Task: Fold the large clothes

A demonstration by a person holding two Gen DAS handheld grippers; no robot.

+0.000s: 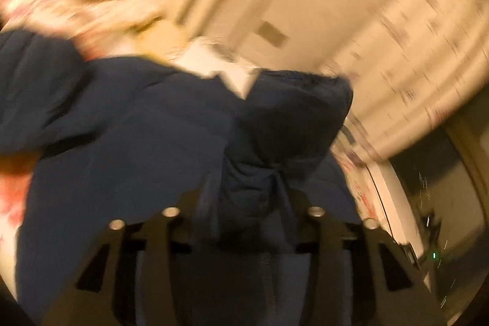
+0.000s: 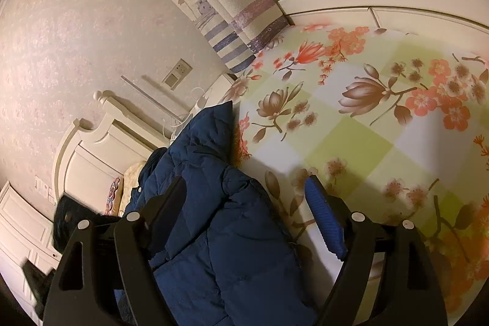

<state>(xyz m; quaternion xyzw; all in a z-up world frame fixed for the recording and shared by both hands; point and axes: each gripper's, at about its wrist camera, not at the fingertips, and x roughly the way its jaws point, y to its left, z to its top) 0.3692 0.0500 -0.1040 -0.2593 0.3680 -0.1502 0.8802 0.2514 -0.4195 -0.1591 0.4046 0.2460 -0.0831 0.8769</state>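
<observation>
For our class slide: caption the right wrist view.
Open right tongs straddle a navy puffer jacket on a floral bedsheet.

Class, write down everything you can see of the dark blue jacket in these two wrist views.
The jacket is dark navy, padded and quilted, with stitched panels that look like a smooth, puffy synthetic shell. It lies crumpled, not yet folded, along the edge of the floral bed sheet, one pointed end reaching toward the headboard. The right gripper stands open astride it, the fabric between its fingers. In the blurred left view a bunched fold sits between the left gripper fingers; whether they clamp it is unclear.
</observation>
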